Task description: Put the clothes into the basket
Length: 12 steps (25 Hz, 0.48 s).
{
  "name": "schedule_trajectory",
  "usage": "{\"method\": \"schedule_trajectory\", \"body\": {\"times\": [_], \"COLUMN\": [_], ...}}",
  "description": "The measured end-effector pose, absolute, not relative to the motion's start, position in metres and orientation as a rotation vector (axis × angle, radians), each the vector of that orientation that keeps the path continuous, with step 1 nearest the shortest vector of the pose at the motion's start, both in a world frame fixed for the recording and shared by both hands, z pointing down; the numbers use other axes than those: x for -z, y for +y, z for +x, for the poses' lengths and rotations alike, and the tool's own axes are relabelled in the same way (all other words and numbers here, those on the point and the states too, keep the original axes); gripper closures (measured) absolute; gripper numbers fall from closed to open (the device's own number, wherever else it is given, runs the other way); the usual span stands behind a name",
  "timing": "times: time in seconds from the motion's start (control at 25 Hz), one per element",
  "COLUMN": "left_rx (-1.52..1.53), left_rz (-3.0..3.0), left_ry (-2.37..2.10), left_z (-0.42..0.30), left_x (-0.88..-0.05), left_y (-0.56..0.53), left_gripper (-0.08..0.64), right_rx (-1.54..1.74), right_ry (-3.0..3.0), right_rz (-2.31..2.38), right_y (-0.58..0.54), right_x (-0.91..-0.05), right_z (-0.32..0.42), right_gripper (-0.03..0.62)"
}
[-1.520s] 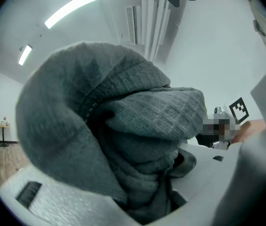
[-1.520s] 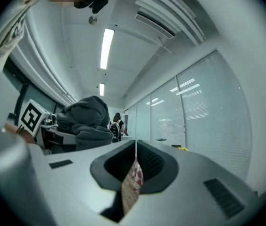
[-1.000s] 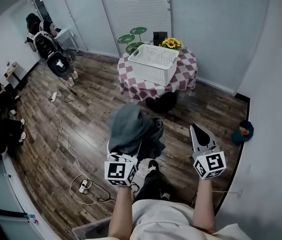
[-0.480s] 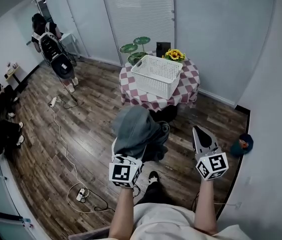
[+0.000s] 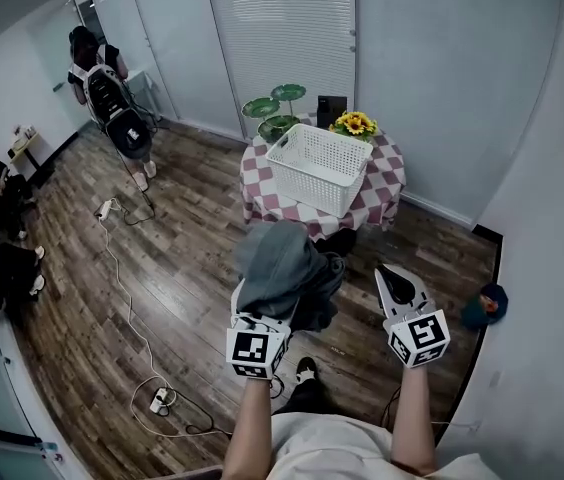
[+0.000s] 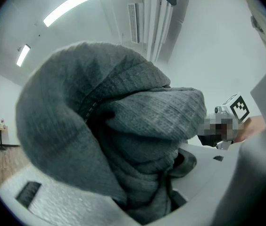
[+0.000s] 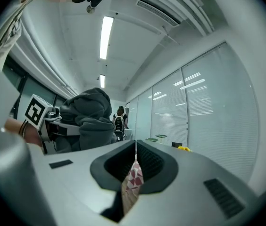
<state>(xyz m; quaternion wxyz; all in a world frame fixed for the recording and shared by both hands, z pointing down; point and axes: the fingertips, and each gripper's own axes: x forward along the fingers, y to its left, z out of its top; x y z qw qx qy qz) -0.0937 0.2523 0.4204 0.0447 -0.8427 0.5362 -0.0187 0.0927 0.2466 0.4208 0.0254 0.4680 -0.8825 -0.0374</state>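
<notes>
A bundle of grey clothes [image 5: 280,260] hangs over my left gripper [image 5: 274,303], which is shut on it; the cloth hides the fingertips. In the left gripper view the grey clothes [image 6: 123,140] fill the space between the jaws and block most of the room. My right gripper [image 5: 394,276] is beside it on the right, shut with nothing in it; its jaws meet in the right gripper view [image 7: 135,166]. The white basket [image 5: 307,173] stands on a round table with a red-checked cloth [image 5: 372,193] ahead of both grippers, with nothing visible in it.
Yellow flowers [image 5: 354,124], green leaf-shaped decor [image 5: 277,108] and a small black box sit behind the basket. A cable and power strip [image 5: 160,400] lie on the wood floor at left. A person with a backpack [image 5: 112,98] stands far left. A blue object [image 5: 487,303] lies by the right wall.
Both grippers and the grey clothes have been carried forward towards the table. The table and basket now sit a little lower and nearer in the head view.
</notes>
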Motion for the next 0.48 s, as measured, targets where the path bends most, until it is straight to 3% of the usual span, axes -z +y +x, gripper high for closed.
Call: {"method": "schedule_trajectory", "body": {"times": [0.48], "left_rx": [0.035], "left_rz": [-2.625], "left_ry": [1.661], "left_z": [-0.095], "left_x": [-0.439], "left_y": [0.19], "left_gripper": [0.241], "right_rx": [0.079], "right_ry": [-2.677], "right_rz": [1.477], "right_y": [0.19], "right_x": [-0.436], "right_z": [0.1], "right_gripper": [0.568]}}
